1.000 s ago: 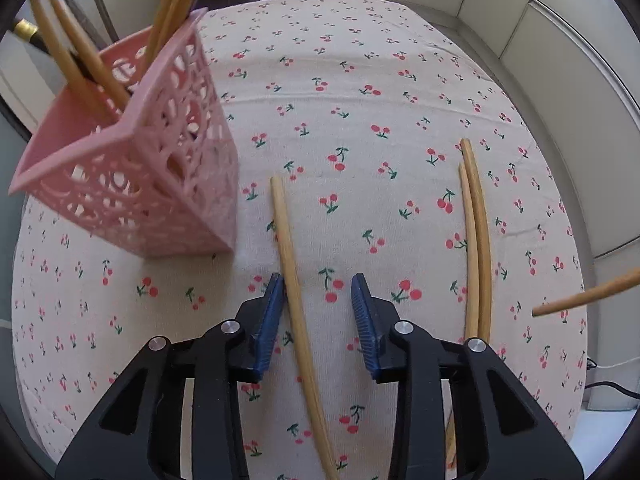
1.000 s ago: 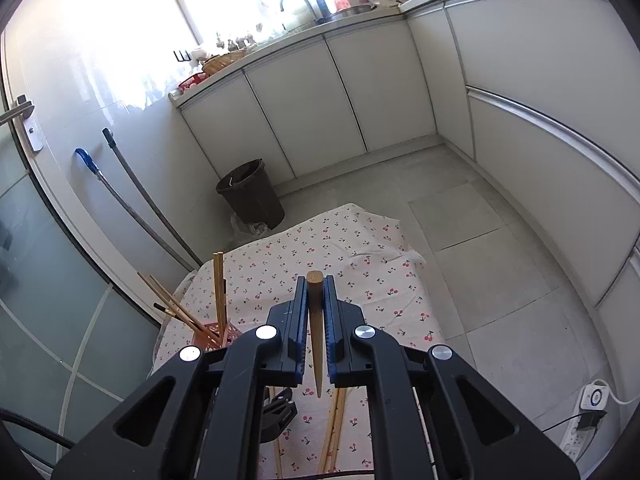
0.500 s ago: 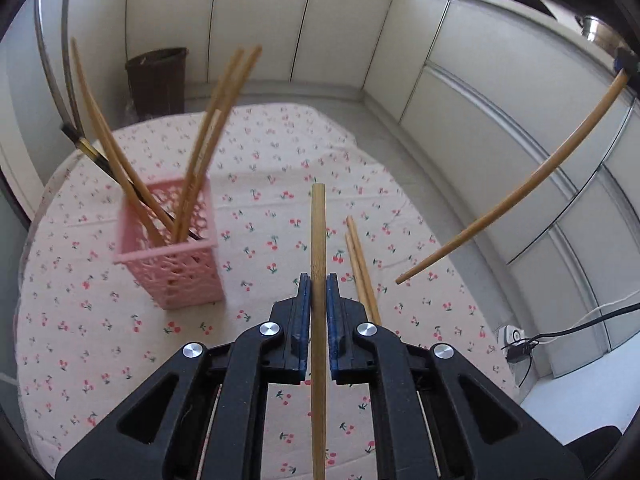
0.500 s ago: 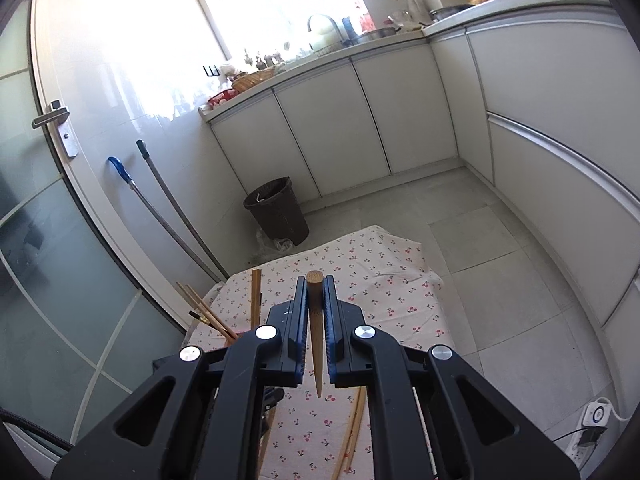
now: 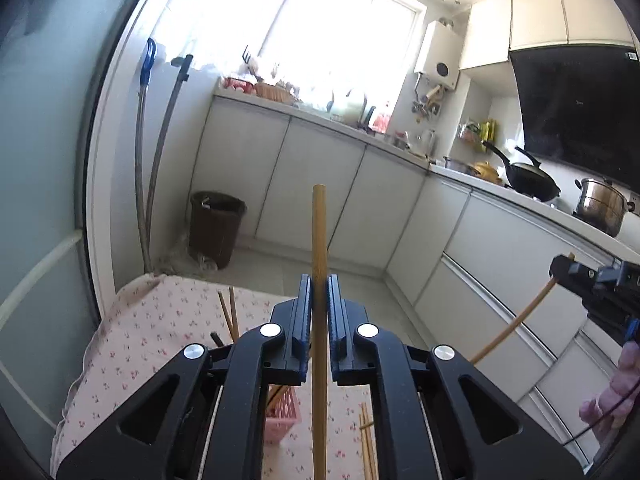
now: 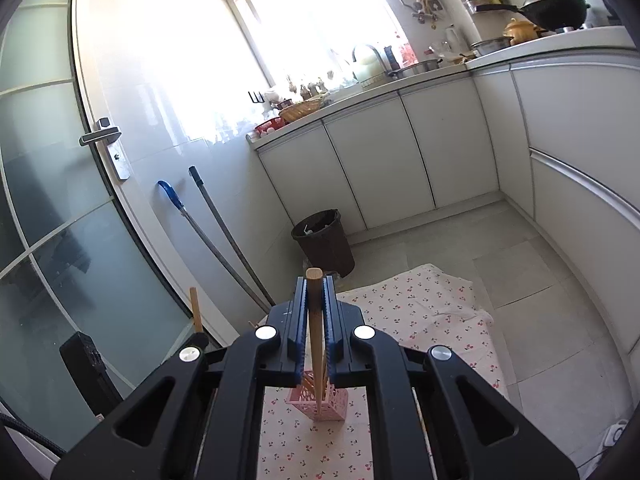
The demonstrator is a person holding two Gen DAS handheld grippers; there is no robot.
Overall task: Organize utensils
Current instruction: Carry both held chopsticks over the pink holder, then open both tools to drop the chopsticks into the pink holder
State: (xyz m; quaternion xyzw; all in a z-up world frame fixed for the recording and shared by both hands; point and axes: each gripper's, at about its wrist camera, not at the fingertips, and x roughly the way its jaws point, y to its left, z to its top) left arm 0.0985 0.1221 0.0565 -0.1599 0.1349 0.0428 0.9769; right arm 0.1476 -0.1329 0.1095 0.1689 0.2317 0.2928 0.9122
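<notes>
- Across the lower part of both views, the cherry-print cloth point(image 6: 420, 312) is lying spread over the table, with white cabinets point(image 5: 320, 184) standing behind it and a dark bin point(image 6: 324, 240) sitting on the floor at mid-frame.
- Filling the bottom of the left wrist view, the left gripper point(image 5: 319, 296) is clamping its blue pads onto a wooden chopstick point(image 5: 319, 240), which is running straight up the centre of the frame.
- Filling the bottom of the right wrist view, the right gripper point(image 6: 315, 300) is pinching a second chopstick point(image 6: 316, 320), whose lower tip is pointing down over the pink basket point(image 6: 332, 406).
- That basket is standing upright on the cloth at lower centre, holding several chopsticks.
- At the bottom of the left wrist view, right of centre, loose chopsticks point(image 5: 366, 436) are lying on the cloth just beside the basket.
</notes>
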